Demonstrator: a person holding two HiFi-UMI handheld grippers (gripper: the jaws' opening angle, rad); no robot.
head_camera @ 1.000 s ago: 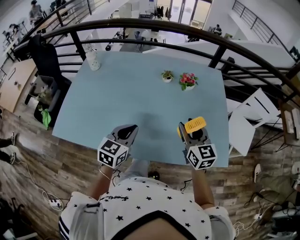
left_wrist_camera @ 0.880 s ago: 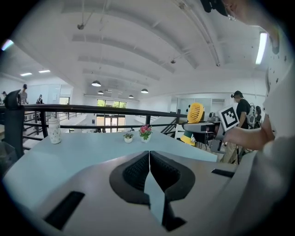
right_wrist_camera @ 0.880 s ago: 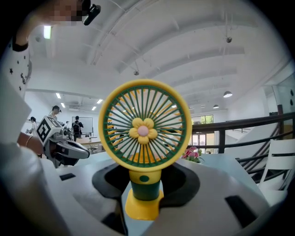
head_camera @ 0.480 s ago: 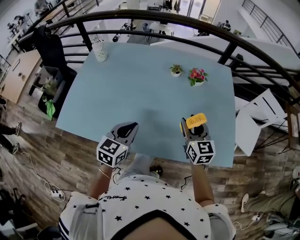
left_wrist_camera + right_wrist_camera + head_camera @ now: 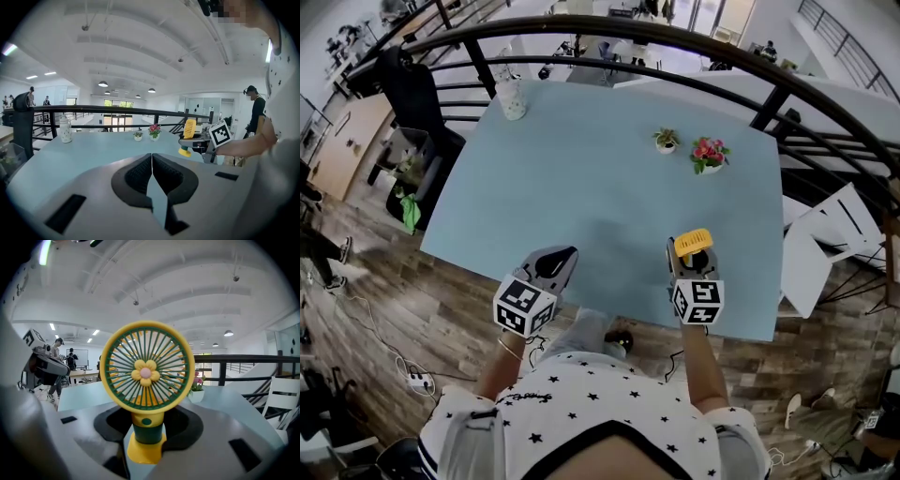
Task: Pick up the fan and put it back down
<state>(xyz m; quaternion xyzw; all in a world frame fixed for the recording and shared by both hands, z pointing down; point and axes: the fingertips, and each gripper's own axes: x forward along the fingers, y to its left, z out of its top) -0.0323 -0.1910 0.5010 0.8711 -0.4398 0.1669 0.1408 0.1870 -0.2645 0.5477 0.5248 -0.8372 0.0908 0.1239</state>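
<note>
Holding the fan (image 5: 146, 373) by its stem, the right gripper (image 5: 692, 264) has its jaws clamped on the green collar just above the yellow foot. The left gripper (image 5: 152, 174) is empty, with its pads pressed together, and sits well apart to the side over the near edge of the table (image 5: 581, 169).

Position: the fan is upright over the near right part of the table, close to the front edge. From the left gripper view the foot looks at or just above the surface; contact cannot be confirmed.

Judgement on the step: this appears to be the set-down. Recommended practice:
- Bring the foot down flat, with the stem kept vertical.
- Place it further in from the edge if possible.
- Part the jaws only once the foot bears fully on the table, then draw straight back so the pads do not drag the stem.
- Leave the left gripper where it is, out of the way.

Condition of the item: round yellow ring, green spoked grille, and a yellow flower with a pink centre at the hub. No damage visible.
</note>
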